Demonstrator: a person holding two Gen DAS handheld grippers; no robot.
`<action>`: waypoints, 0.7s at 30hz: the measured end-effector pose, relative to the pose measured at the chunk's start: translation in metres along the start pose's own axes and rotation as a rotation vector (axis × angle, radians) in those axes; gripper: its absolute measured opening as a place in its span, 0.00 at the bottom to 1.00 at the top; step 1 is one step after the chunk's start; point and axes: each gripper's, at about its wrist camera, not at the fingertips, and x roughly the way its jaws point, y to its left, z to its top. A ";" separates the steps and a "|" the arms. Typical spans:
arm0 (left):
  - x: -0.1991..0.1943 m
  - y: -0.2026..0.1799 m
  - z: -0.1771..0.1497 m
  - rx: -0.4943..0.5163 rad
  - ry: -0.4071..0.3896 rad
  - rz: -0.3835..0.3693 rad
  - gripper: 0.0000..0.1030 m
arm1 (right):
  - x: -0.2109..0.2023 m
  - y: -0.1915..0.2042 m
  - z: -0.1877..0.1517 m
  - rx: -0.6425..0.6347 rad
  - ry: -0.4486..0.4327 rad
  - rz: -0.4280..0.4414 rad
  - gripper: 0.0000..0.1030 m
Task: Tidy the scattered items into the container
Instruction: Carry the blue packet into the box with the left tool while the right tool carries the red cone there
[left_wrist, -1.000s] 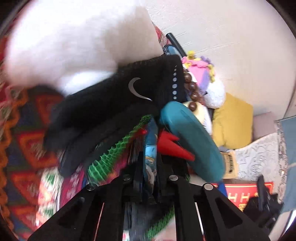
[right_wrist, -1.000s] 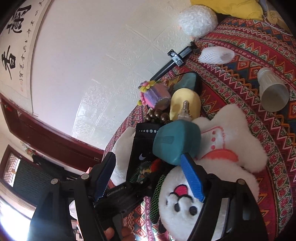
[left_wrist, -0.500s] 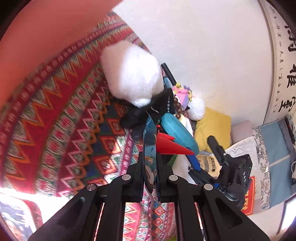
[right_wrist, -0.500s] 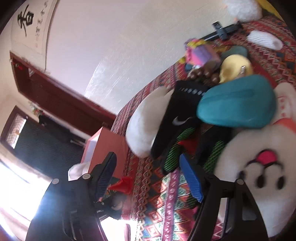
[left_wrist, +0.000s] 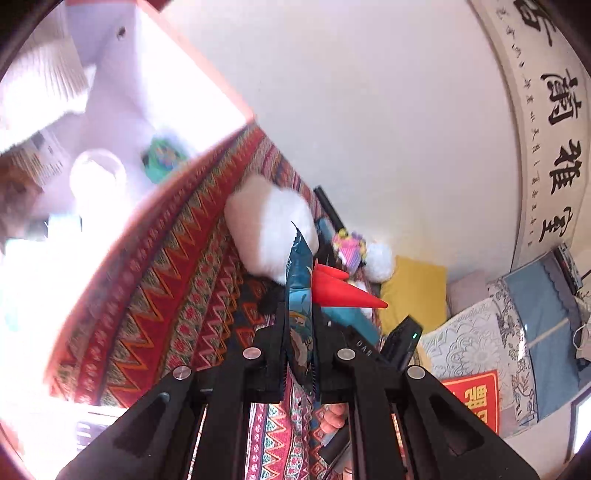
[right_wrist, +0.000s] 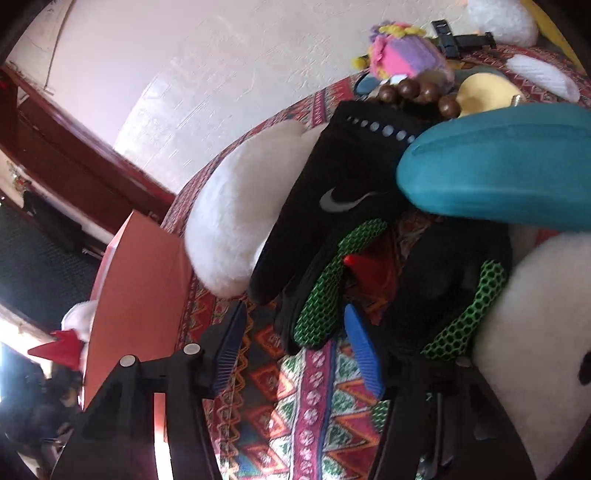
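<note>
Left tongs carry a packet to the box while the right tongs close in on a glove

The left tongs are clenched on a blue snack packet, held upright near the orange box, which already holds a few things. Best to bring the packet fully over the rim before letting go, low enough that it drops inside. The right tongs are closing, pads not yet touching anything; fingers of the black-and-green glove lie just ahead between them, so they should push further on for a firm bite. I count two gloves, one teal case, one string of wooden beads, one red cone on the patterned cloth.
</note>
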 end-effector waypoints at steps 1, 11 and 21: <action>-0.011 0.003 0.007 0.000 -0.029 0.009 0.06 | -0.001 -0.001 0.003 -0.013 -0.013 -0.040 0.44; -0.066 0.046 0.037 -0.080 -0.155 0.079 0.06 | 0.038 0.026 -0.001 -0.435 0.053 -0.396 0.28; -0.084 0.055 0.044 -0.095 -0.204 0.110 0.06 | 0.038 0.024 -0.001 -0.417 0.058 -0.330 0.25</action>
